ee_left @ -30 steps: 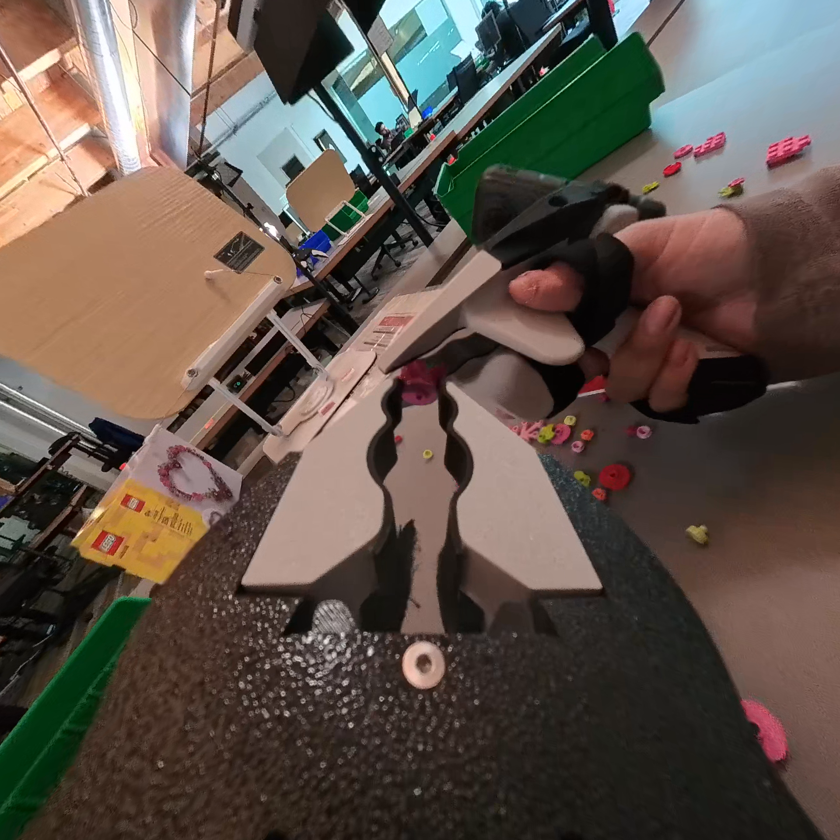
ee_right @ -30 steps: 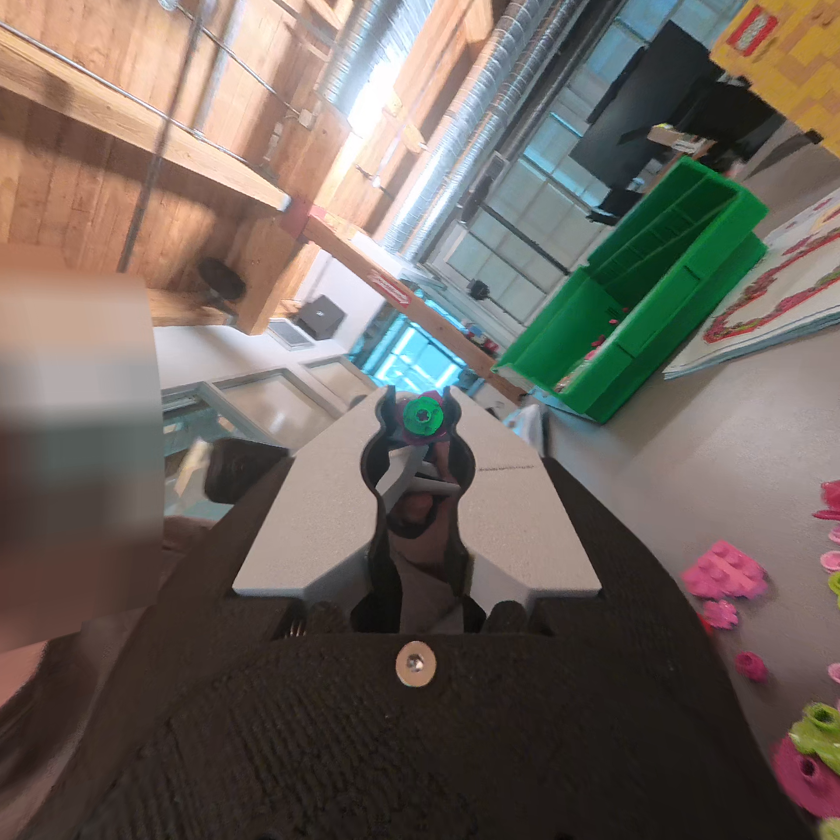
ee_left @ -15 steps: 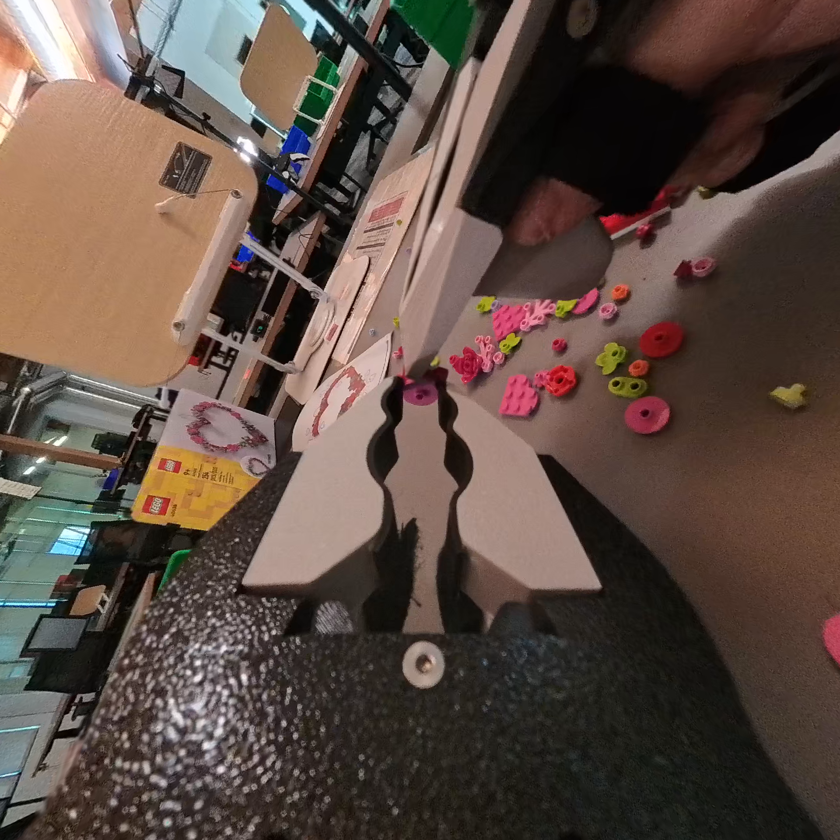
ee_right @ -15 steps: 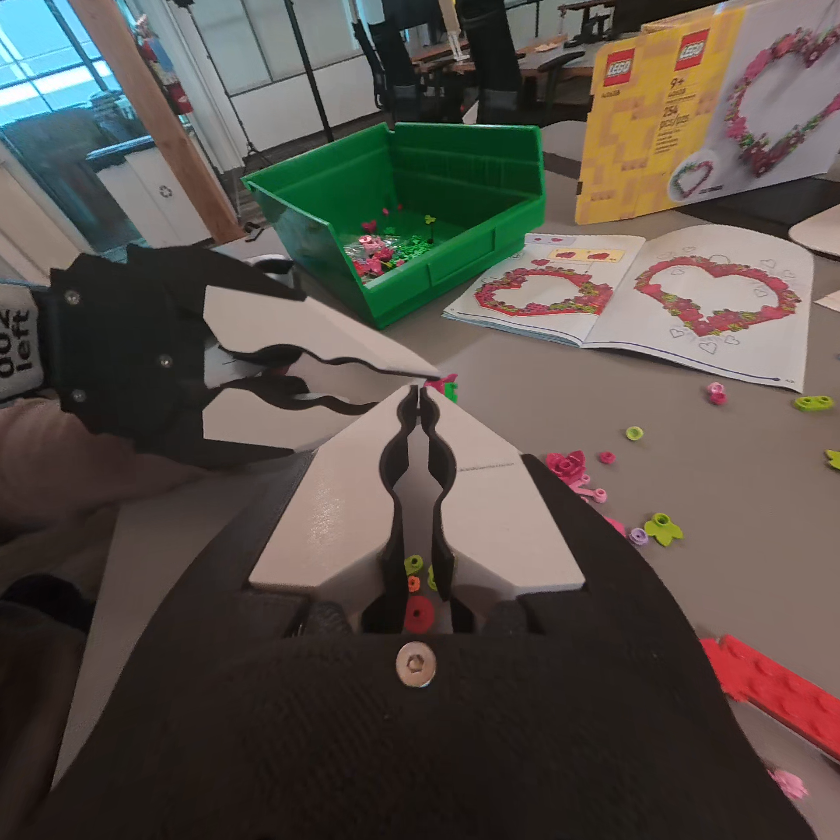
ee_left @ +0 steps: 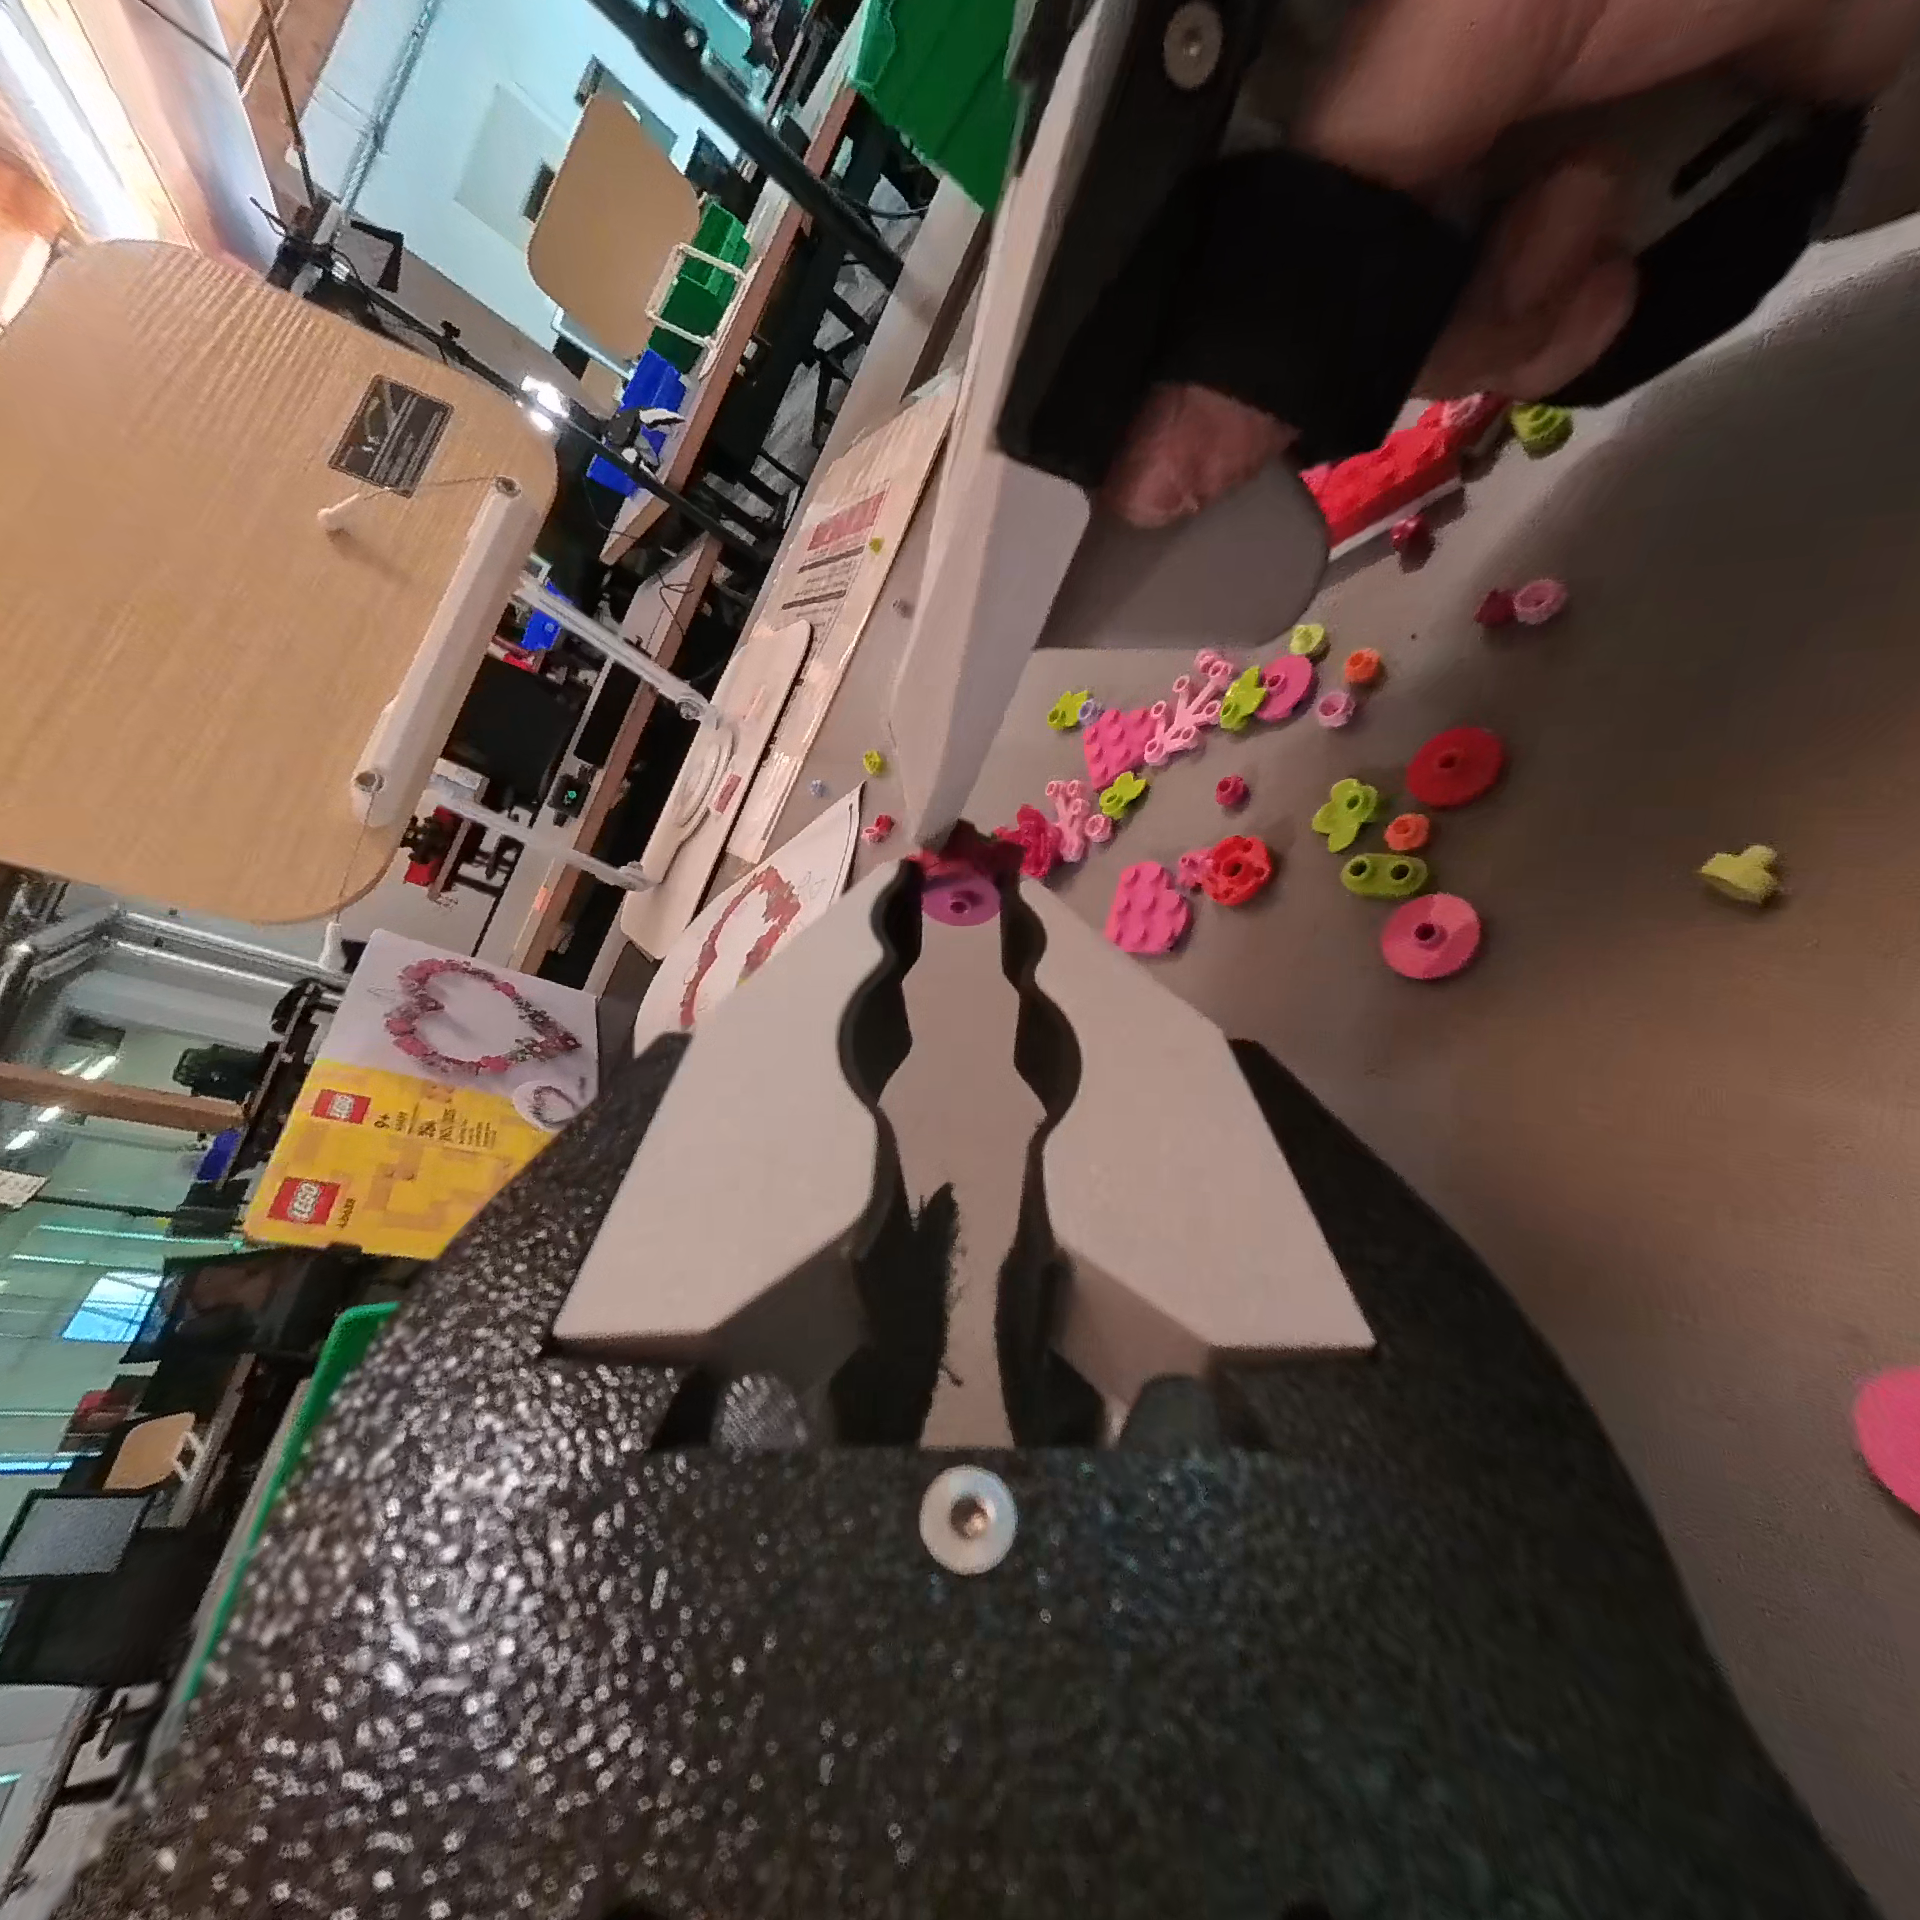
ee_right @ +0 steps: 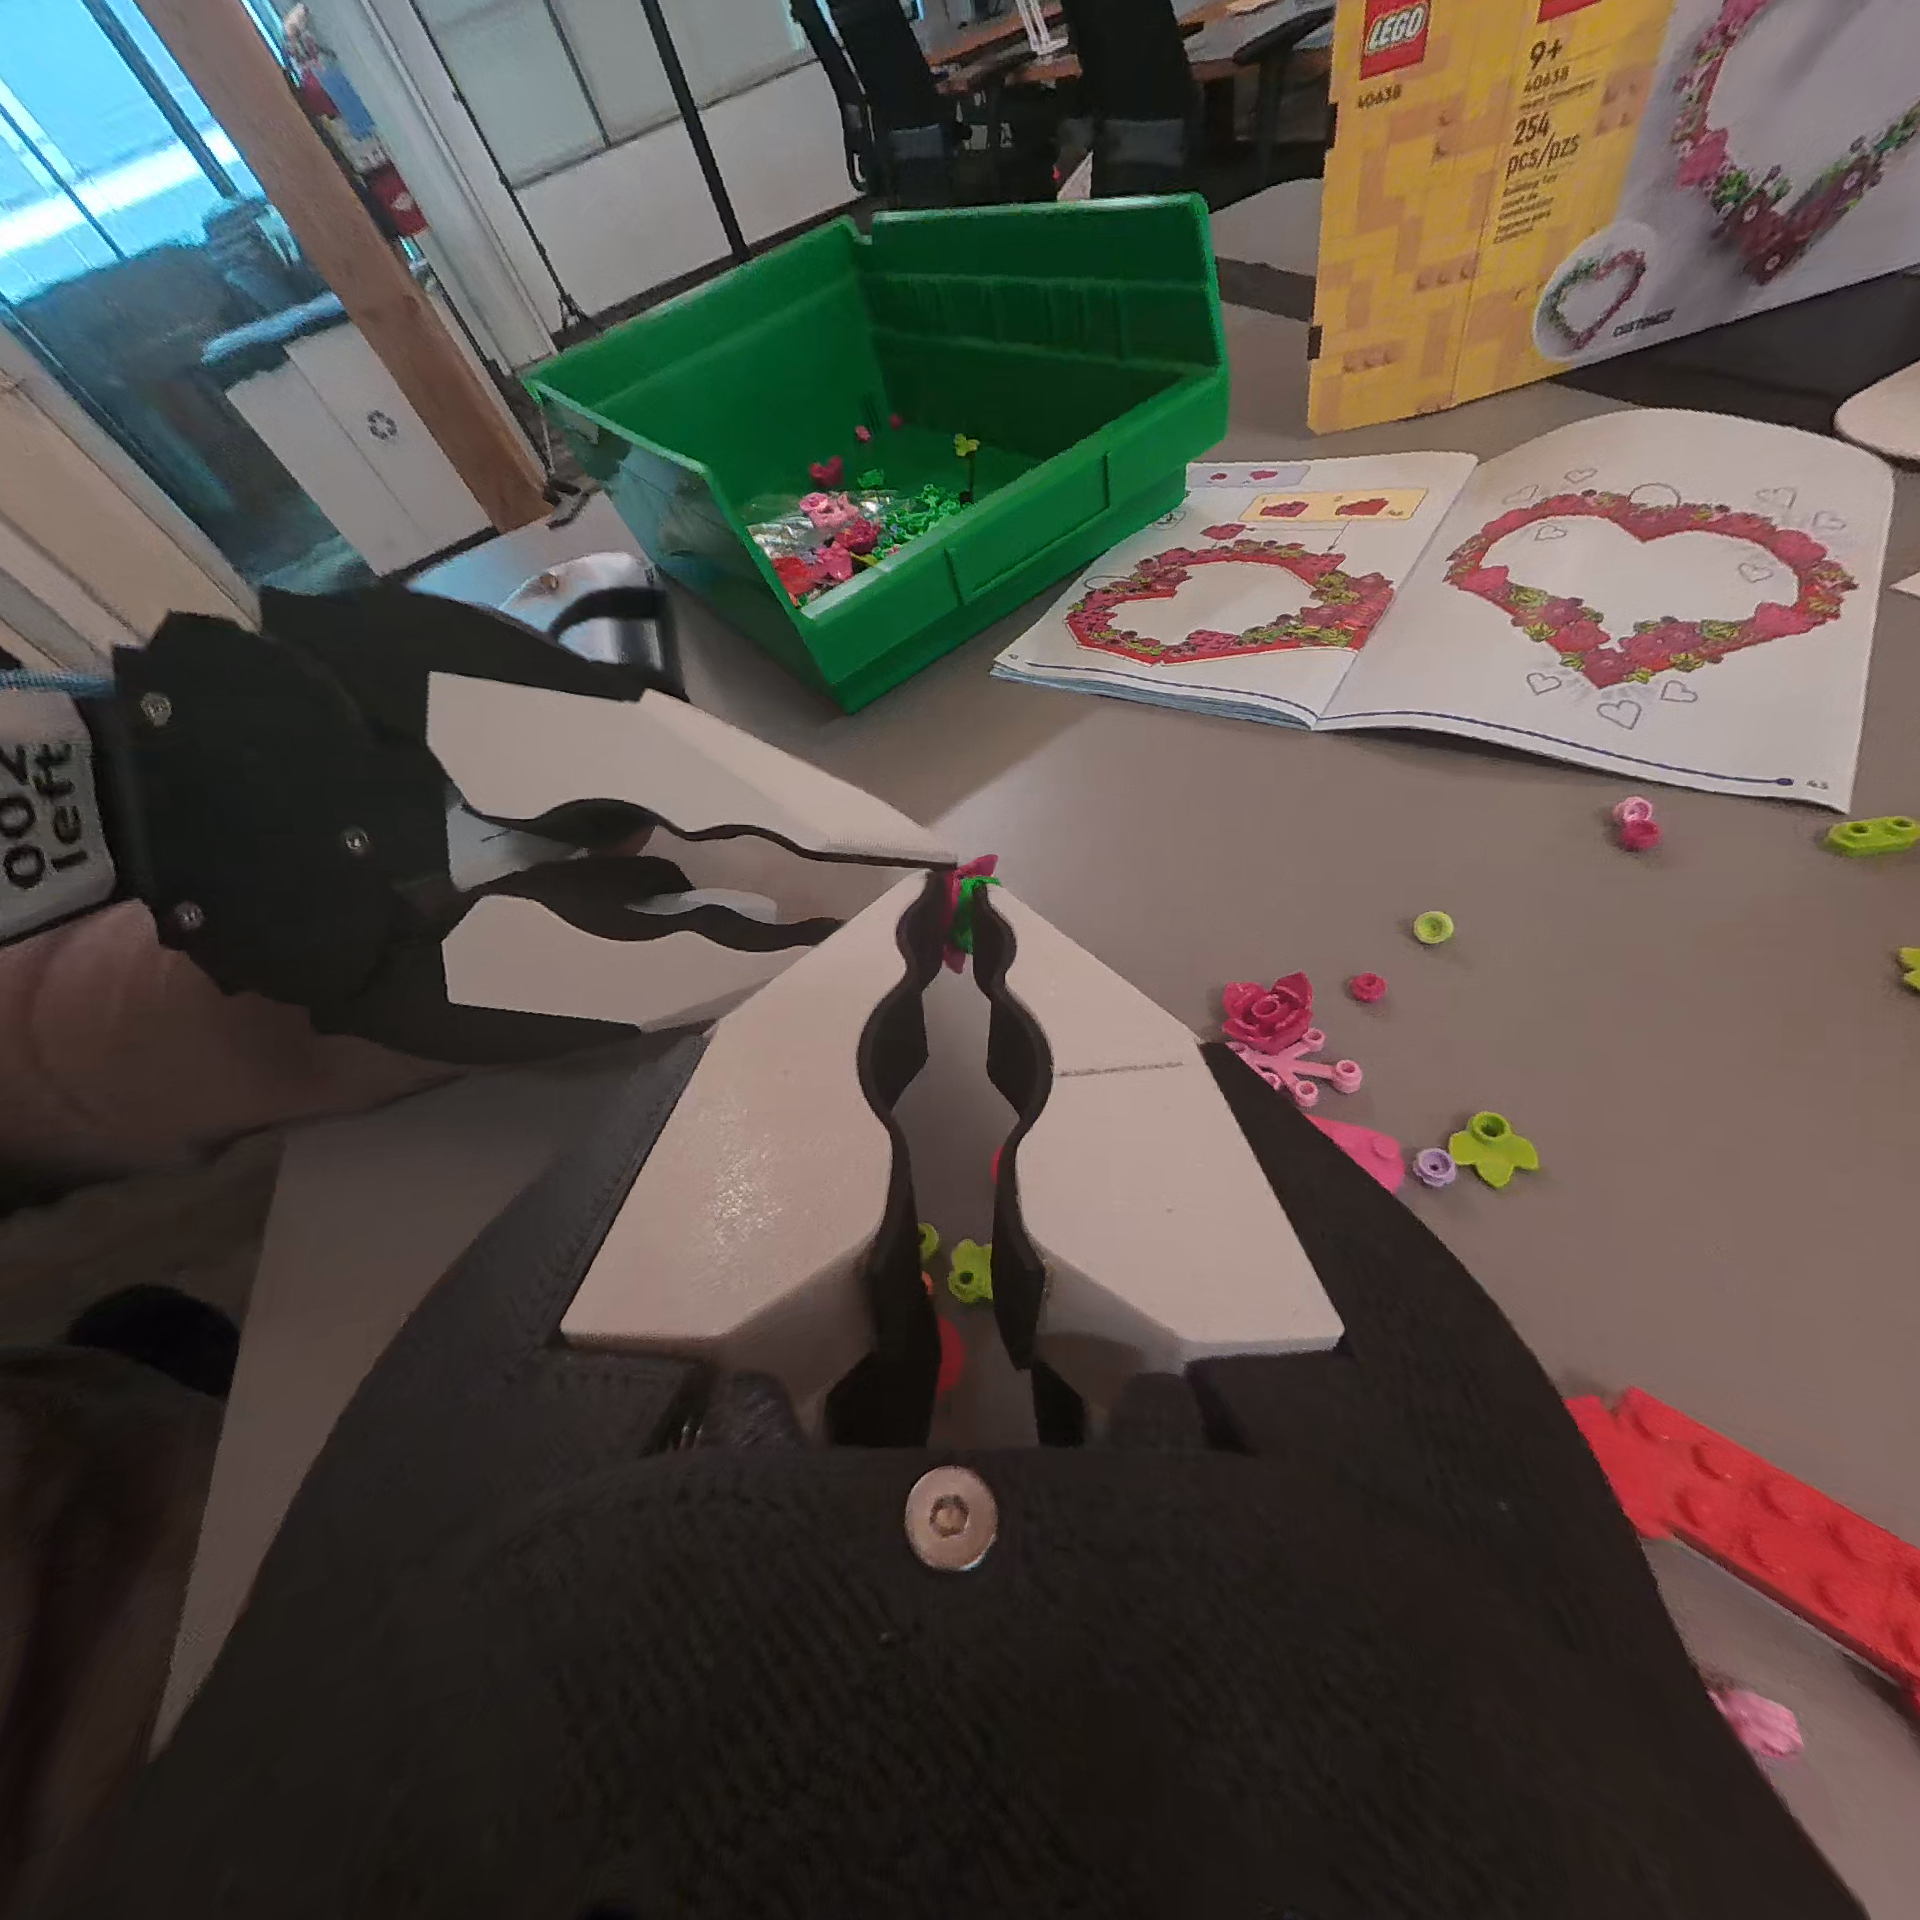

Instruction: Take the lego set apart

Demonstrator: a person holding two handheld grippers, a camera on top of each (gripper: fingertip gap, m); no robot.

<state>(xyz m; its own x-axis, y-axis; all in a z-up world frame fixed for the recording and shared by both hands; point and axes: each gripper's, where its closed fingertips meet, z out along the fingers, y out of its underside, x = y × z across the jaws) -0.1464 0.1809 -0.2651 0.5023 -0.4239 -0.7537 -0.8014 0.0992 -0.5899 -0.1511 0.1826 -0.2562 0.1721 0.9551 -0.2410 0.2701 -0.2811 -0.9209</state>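
A small flower piece, magenta with a green part [ee_right: 961,909], is pinched between both grippers above the grey table [ee_right: 1351,935]. My right gripper [ee_right: 956,904] is shut on it at the fingertips. My left gripper [ee_left: 961,883] is shut on its magenta round part [ee_left: 961,899]. In the left wrist view the right gripper's finger [ee_left: 966,623] comes down from above onto the piece. In the right wrist view the left gripper's fingers [ee_right: 675,790] reach in from the left, with their tips meeting mine.
A green bin [ee_right: 1039,416] with loose pieces, an open instruction booklet [ee_right: 1507,603] and the yellow set box [ee_right: 1455,208] stand behind. Loose pink, red and lime pieces [ee_left: 1247,831] lie scattered on the table. A red plate [ee_right: 1766,1538] lies at the right. Left and right tips are no more than a few centimetres apart.
Both grippers have swung down from pointing at the ceiling and room to pointing over the table, still holding the flower piece between them. In the last half second they barely moved.
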